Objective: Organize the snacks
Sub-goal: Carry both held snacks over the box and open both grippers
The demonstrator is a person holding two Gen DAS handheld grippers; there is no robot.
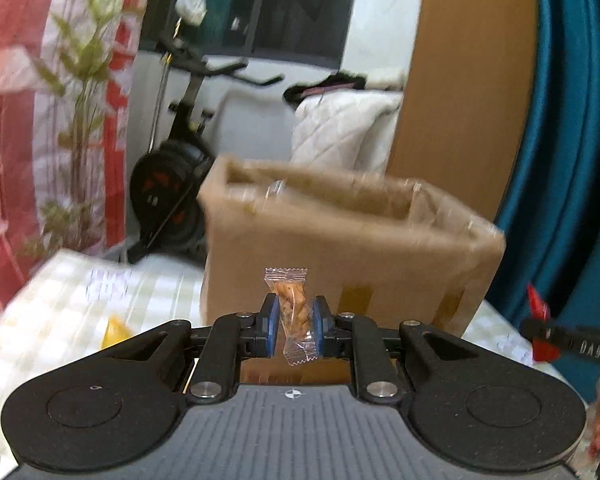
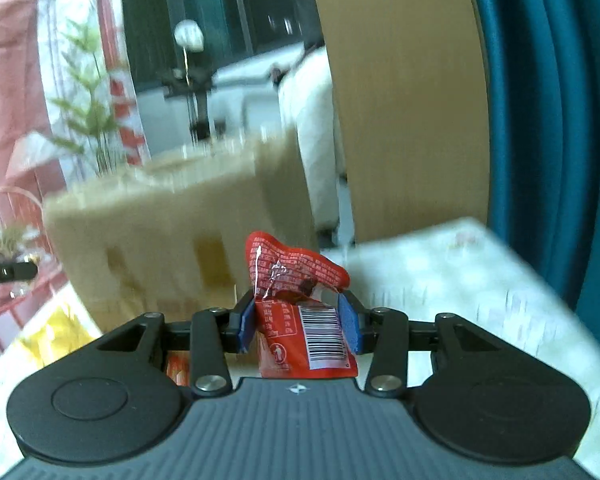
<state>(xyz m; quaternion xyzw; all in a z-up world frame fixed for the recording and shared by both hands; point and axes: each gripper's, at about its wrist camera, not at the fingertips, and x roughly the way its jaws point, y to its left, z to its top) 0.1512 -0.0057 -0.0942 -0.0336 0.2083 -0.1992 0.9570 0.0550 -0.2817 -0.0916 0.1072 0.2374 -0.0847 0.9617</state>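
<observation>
My left gripper [image 1: 295,322] is shut on a small clear packet of twisted brown snack [image 1: 294,312], held upright above the table. Just behind it stands an open cardboard box [image 1: 348,256] with its top flaps taped down. My right gripper [image 2: 298,320] is shut on a red snack packet [image 2: 300,300] with a white barcode label, its top crumpled over. The same cardboard box [image 2: 160,232] shows blurred to the front left in the right wrist view. The right gripper with its red packet [image 1: 540,320] appears at the right edge of the left wrist view.
A pale checked tablecloth [image 1: 60,304] covers the table, with a yellow packet [image 1: 114,330] lying on it. An exercise bike [image 1: 176,168], a potted plant [image 1: 80,80] and a red wire chair [image 2: 8,240] stand beyond the table. A wooden panel [image 1: 468,72] and a teal curtain [image 1: 572,120] rise at right.
</observation>
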